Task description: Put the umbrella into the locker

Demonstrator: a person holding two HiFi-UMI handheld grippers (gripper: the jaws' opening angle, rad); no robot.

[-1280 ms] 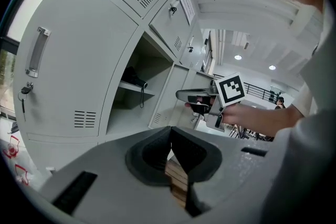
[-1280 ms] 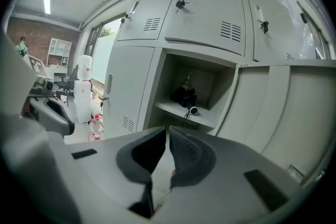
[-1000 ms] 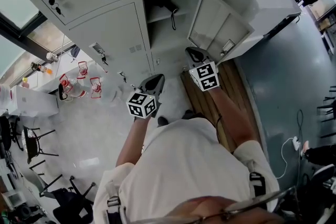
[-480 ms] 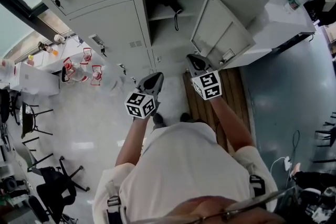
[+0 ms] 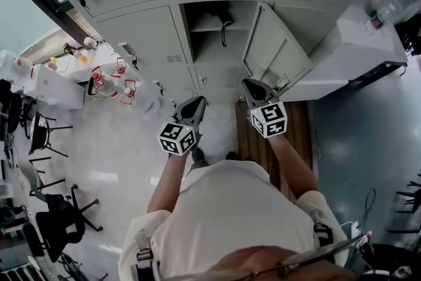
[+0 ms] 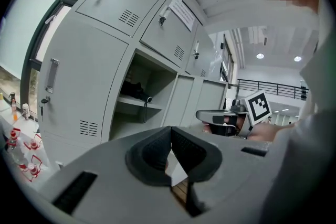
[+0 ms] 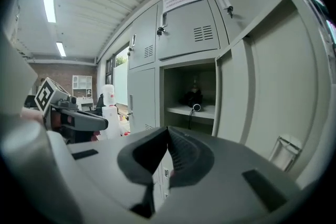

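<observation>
The black folded umbrella (image 5: pixel 222 12) lies on the shelf inside the open locker (image 5: pixel 197 43), its strap hanging over the shelf edge. It shows too in the left gripper view as the umbrella (image 6: pixel 134 93) and in the right gripper view as the umbrella (image 7: pixel 193 98). The locker door (image 5: pixel 276 52) stands swung out to the right. My left gripper (image 5: pixel 198 102) and right gripper (image 5: pixel 250 84) hover in front of the locker, apart from it. Both are shut and hold nothing: left gripper (image 6: pixel 170 131), right gripper (image 7: pixel 167 131).
Closed grey lockers (image 5: pixel 131 29) surround the open one, with keys in several doors. Water bottles in red carriers (image 5: pixel 108 81) stand at the left. A wooden board (image 5: pixel 251 136) lies below the door, a white cabinet (image 5: pixel 355 49) at the right, black chairs (image 5: pixel 59 224) lower left.
Both grippers have drifted slightly, the right one lower and rightward in the head view. The head view has shifted. Both stay shut and the umbrella rests on the shelf as before.
</observation>
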